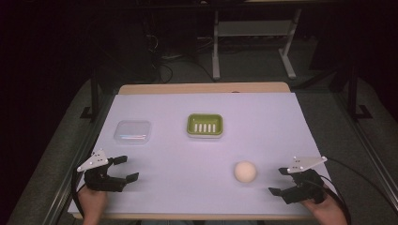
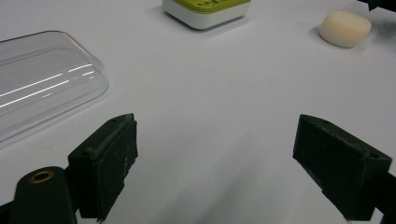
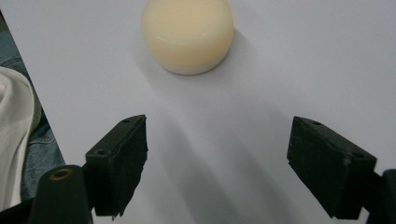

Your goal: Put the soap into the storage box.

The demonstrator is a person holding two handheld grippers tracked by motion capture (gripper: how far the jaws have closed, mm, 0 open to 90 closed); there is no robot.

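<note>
right gripper (image 1: 283,180) is the near one: the soap puck (image 1: 245,171) sits just off its jaw tips, at about 10 o'clock from them in the high view. in the right gripper view the soap puck (image 3: 187,34) is dead ahead at 12 o'clock, slightly left of the midline, apart from both jaws. jaws spread wide, holding nothing. the puck is round, so no long axis to line up with; any approach angle should do.

left gripper (image 1: 123,169) is well apart from the soap, which lies at 3 o'clock from it across the sheet. its jaws are also wide open and empty. the clear lid (image 1: 133,132) is near it at 12 o'clock.

green soap dish (image 1: 204,125) sits at roughly 11 o'clock from the puck, mid table (image 1: 263,117).

count: one soap puck, one dish, one clear lid, two grippers.

judgement: next move is probably the right gripper straight forward over the puck, then close.
</note>
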